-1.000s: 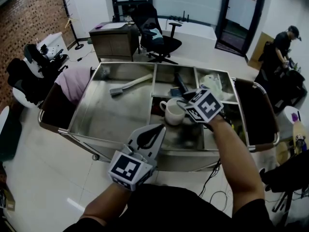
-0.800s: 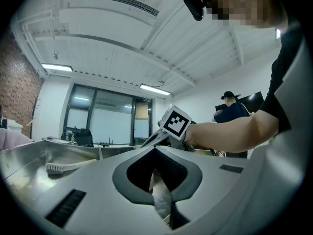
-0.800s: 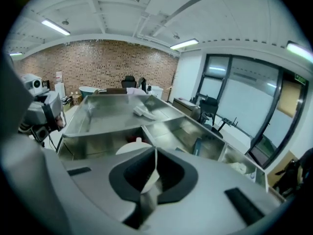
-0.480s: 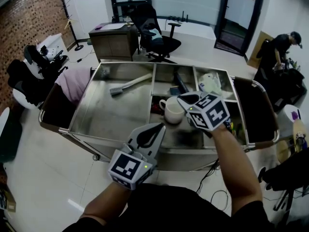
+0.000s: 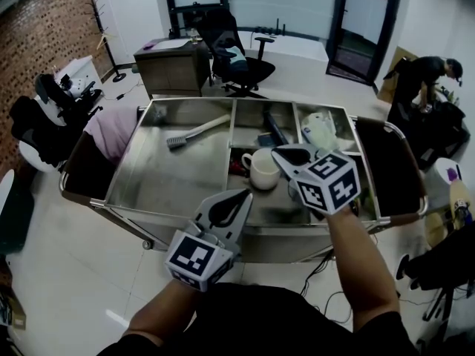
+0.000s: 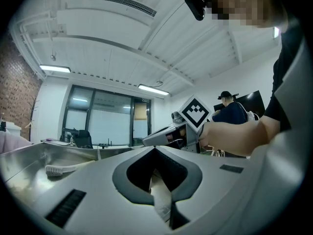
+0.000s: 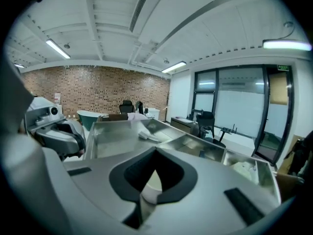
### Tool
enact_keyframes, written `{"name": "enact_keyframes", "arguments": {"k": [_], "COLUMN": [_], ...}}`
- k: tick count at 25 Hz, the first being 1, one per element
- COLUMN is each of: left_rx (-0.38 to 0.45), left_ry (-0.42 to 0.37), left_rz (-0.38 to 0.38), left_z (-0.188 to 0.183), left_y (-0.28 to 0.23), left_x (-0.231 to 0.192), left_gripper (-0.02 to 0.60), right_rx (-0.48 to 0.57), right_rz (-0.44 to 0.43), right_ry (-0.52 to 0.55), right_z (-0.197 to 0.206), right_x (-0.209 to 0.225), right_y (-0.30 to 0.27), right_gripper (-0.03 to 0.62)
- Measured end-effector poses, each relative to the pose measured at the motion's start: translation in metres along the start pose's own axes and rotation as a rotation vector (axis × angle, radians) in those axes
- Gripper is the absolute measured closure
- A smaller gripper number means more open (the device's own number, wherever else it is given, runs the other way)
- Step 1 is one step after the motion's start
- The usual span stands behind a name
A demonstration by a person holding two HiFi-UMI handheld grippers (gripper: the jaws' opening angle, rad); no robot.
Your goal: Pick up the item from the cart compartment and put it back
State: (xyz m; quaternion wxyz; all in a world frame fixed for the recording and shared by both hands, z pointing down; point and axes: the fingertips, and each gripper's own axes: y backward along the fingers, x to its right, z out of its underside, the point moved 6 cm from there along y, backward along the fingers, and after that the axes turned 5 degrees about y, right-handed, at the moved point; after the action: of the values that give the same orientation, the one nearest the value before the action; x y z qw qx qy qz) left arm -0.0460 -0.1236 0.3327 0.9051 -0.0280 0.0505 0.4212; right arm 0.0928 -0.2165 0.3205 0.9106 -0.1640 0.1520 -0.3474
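Observation:
A white mug (image 5: 261, 169) stands upright in the middle compartment of the steel cart (image 5: 167, 208). My right gripper (image 5: 279, 153) hovers just right of and above the mug, jaws shut with nothing between them. In the right gripper view the right gripper (image 7: 155, 151) points over the cart, and a bit of the white mug (image 7: 151, 182) shows through the gap behind the shut tips. My left gripper (image 5: 240, 197) hangs at the cart's front rim, shut and empty. In the left gripper view the left gripper (image 6: 155, 149) faces the right gripper's marker cube (image 6: 196, 112).
A white-handled brush (image 5: 194, 132) lies in the big left compartment. A black item (image 5: 273, 128) and a white bag (image 5: 320, 130) fill the back compartments. A pink cloth (image 5: 110, 124) hangs at the cart's left end. An office chair (image 5: 236, 50), a desk (image 5: 172, 61) and a person (image 5: 421, 80) stand beyond.
My right gripper, open at the mug's rim a second ago, has shut and drawn back to the right, away from the mug. The mug stays where it was. The left gripper has not moved.

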Motion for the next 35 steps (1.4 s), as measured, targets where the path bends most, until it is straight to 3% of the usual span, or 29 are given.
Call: {"name": "enact_keyframes", "arguments": {"k": [9, 19, 29, 35], "left_rx": [-0.001, 0.012, 0.014, -0.009], "left_ry": [0.005, 0.001, 0.014, 0.013], "left_rz": [-0.003, 0.014, -0.004, 0.016], "left_z": [0.001, -0.002, -0.001, 0.006], "left_y": [-0.002, 0.000, 0.013, 0.009], "left_x": [0.001, 0.007, 0.005, 0.009], "left_gripper": [0.581, 0.581, 0.581, 0.581], "right_rx": [0.316, 0.539, 0.431, 0.425], "right_rz": [0.009, 0.051, 0.130, 0.157], "right_ry": [-0.124, -0.210, -0.257, -0.251], "right_z": [-0.023, -0.009, 0.069, 0.074], "right_x": [-0.022, -0.044, -0.067, -0.062], "right_y": [0.051, 0.109, 0.118, 0.119], "right_gripper": [0.583, 0.583, 0.583, 0.583]}}
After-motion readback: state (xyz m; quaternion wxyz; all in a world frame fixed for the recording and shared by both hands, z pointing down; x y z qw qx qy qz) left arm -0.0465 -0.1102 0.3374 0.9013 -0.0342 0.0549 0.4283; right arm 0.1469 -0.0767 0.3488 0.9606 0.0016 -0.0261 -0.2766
